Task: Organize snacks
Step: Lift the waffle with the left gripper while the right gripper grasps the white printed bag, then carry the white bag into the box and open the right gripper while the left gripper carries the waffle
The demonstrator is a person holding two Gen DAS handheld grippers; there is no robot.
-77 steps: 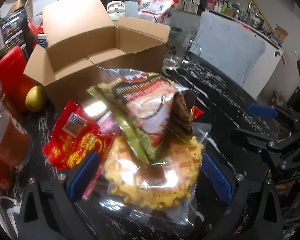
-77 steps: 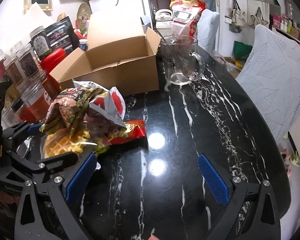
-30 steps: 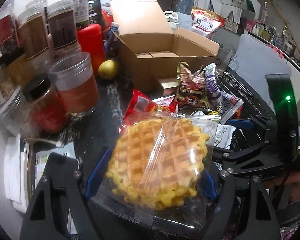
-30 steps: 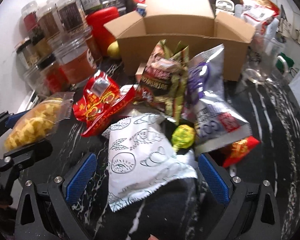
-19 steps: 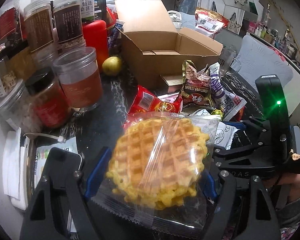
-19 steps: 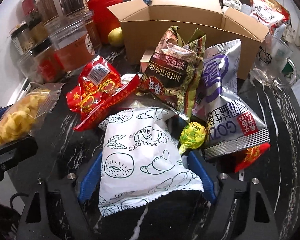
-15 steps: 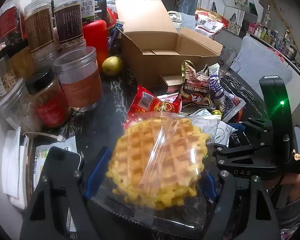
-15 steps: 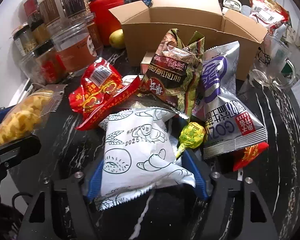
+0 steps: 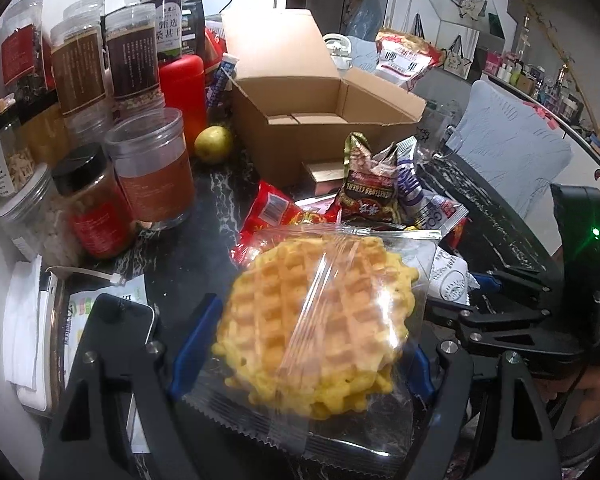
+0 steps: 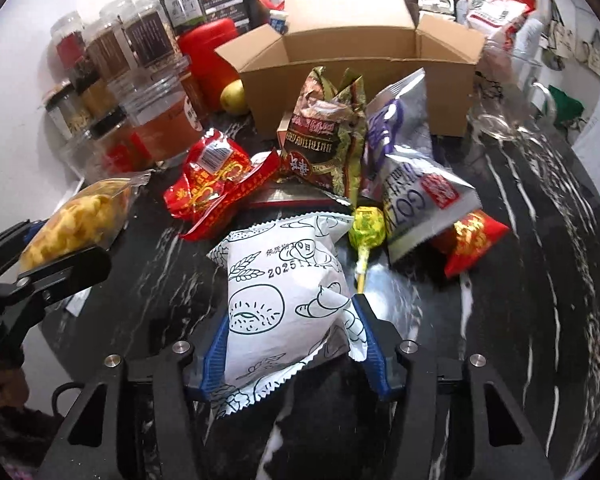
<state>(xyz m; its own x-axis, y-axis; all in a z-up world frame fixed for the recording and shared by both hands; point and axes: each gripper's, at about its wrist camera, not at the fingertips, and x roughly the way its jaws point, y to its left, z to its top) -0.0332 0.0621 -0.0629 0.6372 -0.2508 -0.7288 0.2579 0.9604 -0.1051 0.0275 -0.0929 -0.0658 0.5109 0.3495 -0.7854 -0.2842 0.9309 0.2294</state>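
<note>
Left gripper: the left gripper (image 9: 300, 344) is clamped on a clear-wrapped waffle packet (image 9: 320, 320), its blue pads pressed against both sides of the wrapper; the packet is lifted above the dark marbled tabletop (image 9: 172, 248); from the right wrist view the same gripper (image 10: 40, 256) shows at the left edge with the yellow waffle (image 10: 72, 228) between its fingers.

Right gripper: the right gripper (image 10: 292, 344) is closed on a white snack bag (image 10: 280, 284) printed with line drawings of bread and croissants; the blue pads squeeze the bag's lower half so that it bulges between them; whether the bag's far end rests on the table cannot be told.

Snack pile: between the grippers and the box lie a red crinkled packet (image 10: 216, 184), a brown and green cereal bag (image 10: 324, 132), a silver and purple bag (image 10: 416, 168), a small red sachet (image 10: 472, 240) and a yellow-green lollipop (image 10: 366, 228) just beside the white bag; the bags overlap one another.

Box: an open cardboard box (image 10: 360, 64) stands behind the pile with its flaps up; its floor looks bare in the left wrist view (image 9: 312, 120).

Surroundings: clear jars (image 9: 152, 168) and a red canister (image 9: 182, 88) crowd the left side; a yellow fruit (image 9: 214, 144) sits between them and the box; a glass mug (image 10: 500, 100) stands to the box's right.
</note>
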